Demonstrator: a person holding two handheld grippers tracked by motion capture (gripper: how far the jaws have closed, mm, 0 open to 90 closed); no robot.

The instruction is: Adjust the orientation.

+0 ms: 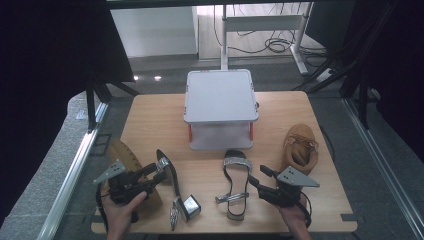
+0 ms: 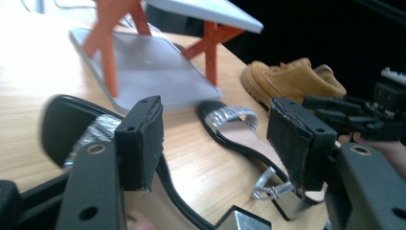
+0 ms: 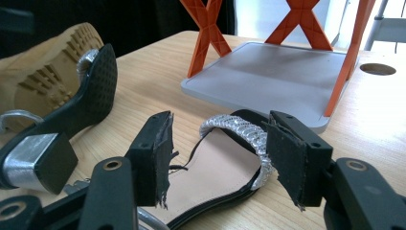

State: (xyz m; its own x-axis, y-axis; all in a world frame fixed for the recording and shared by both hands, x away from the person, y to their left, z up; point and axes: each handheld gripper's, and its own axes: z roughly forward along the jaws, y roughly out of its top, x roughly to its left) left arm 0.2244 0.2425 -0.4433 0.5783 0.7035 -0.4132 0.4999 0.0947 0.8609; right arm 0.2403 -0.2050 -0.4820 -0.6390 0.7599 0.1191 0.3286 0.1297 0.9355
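Observation:
Two black sandals with silver straps lie on the wooden table [image 1: 150, 120]. One sandal [image 1: 169, 175] is tipped on its side, its block heel [image 1: 190, 207] toward the front edge. The other sandal [image 1: 235, 186] lies flat, sole down. My left gripper [image 1: 156, 175] is open just left of the tipped sandal [image 2: 72, 129], with nothing between its pads. My right gripper [image 1: 258, 176] is open too, close to the right of the flat sandal. In the right gripper view, my right gripper [image 3: 225, 153] frames the flat sandal [image 3: 215, 172], and its pads are apart from it.
A grey two-tier rack [image 1: 220, 97] on orange legs stands at the middle back. One tan boot [image 1: 300, 146] sits at the right. Another tan boot [image 1: 125, 159] lies on its side at the left, under my left hand. Dark curtains surround the table.

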